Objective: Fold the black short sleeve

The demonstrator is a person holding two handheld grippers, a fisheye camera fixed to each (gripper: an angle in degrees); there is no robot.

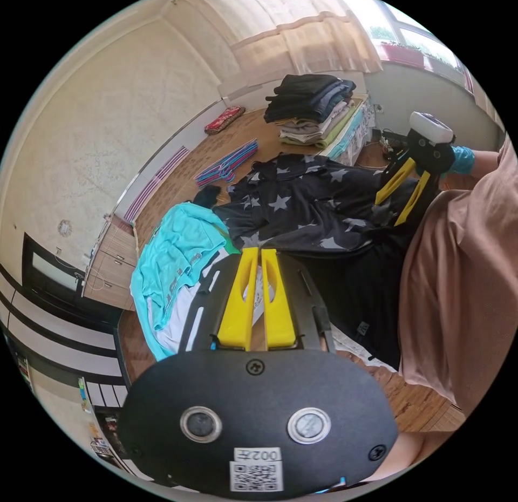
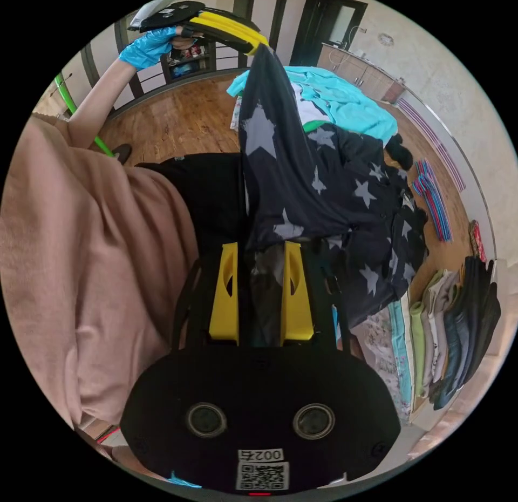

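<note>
Jaws of the left gripper (image 2: 258, 44) and right gripper (image 2: 260, 253) both clench the star-printed black short sleeve (image 2: 324, 199); no label on it is legible.

The black short sleeve (image 1: 302, 205) is dark cloth printed with pale grey stars. In the left gripper view it lies rumpled and spread across the middle, running from centre out toward 2 o'clock, one edge touching a turquoise garment (image 1: 172, 253) at 9 o'clock. In the right gripper view (image 2: 302, 183) one part is pulled up into a taut, narrow peak toward 12 o'clock, while the rest slumps in folds toward 3 o'clock.
</note>
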